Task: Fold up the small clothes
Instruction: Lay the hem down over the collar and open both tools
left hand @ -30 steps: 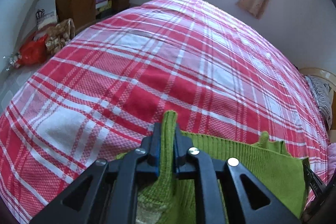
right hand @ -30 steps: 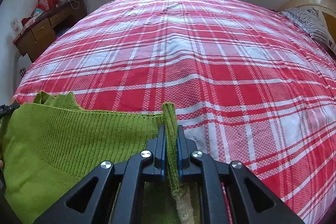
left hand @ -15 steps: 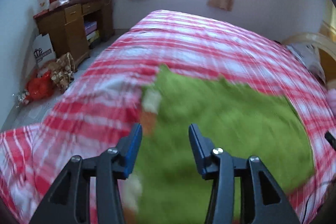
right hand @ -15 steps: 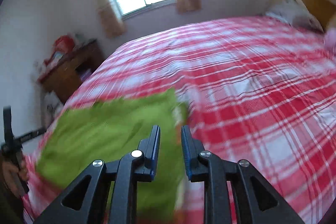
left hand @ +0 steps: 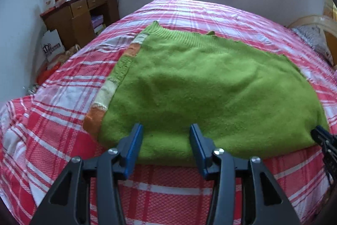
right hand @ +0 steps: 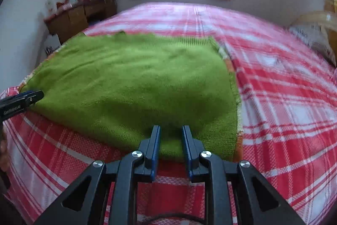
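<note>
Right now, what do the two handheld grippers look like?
Both match: the left gripper and right gripper have black angular plastic frames with triangular cut-outs, silver round screw heads and blue pads on the fingers. White lettering marks the left gripper's side in the right wrist view.

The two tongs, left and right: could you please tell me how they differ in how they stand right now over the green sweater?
The left tongs stand wide apart; the right tongs show only a narrow gap. The left tongs sit near the sweater's striped orange and cream edge; the right tongs sit nearer its other side edge. Both are open, grip nothing, and point at the near edge of the sweater, which lies flat on the plaid bed.
</note>
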Available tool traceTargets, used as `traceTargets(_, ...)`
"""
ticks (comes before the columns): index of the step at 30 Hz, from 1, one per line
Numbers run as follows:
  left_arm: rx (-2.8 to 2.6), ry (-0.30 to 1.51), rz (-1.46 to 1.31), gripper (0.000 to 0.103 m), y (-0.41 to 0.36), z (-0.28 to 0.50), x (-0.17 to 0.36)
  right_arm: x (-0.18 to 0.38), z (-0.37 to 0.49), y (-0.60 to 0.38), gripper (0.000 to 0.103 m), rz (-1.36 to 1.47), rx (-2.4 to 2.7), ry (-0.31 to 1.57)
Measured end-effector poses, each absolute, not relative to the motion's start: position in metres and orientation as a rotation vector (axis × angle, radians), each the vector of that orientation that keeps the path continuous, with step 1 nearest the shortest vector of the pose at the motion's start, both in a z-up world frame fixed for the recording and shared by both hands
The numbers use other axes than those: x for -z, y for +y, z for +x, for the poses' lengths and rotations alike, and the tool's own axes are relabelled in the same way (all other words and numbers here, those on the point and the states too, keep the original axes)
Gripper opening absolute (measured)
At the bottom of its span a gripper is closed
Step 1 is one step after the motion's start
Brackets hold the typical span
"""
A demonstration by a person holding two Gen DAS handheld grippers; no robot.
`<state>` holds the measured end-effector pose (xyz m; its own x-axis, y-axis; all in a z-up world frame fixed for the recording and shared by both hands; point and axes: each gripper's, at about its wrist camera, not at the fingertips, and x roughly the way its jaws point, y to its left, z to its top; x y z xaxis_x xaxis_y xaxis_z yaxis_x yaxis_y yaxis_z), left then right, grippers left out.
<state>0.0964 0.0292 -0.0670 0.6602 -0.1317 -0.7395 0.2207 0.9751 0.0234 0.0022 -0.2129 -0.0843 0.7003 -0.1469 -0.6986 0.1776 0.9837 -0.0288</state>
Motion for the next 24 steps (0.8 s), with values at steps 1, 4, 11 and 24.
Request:
traceTargets(1, 0.191, 0.821, 0.133, 0.049, 0.026, 0.092, 0.068, 0.085, 0.0, -0.213, 0.021, 0.038, 0.185, 0.776)
traceTargets(4, 0.165, 0.814, 0.167, 0.049, 0.026, 0.085, 0.068, 0.087, -0.005, -0.215, 0.021, 0.033, 0.183, 0.786)
traceTargets(11, 0.115, 0.824, 0.177, 0.067, 0.04, 0.074, 0.06, 0.075, -0.032, -0.218, 0.021, 0.033, 0.189, 0.811)
traceTargets(24, 0.035, 0.79, 0.021, 0.1, 0.082, 0.079, 0.048, 0.035, 0.026, -0.143, 0.021, 0.031, 0.018, 0.647)
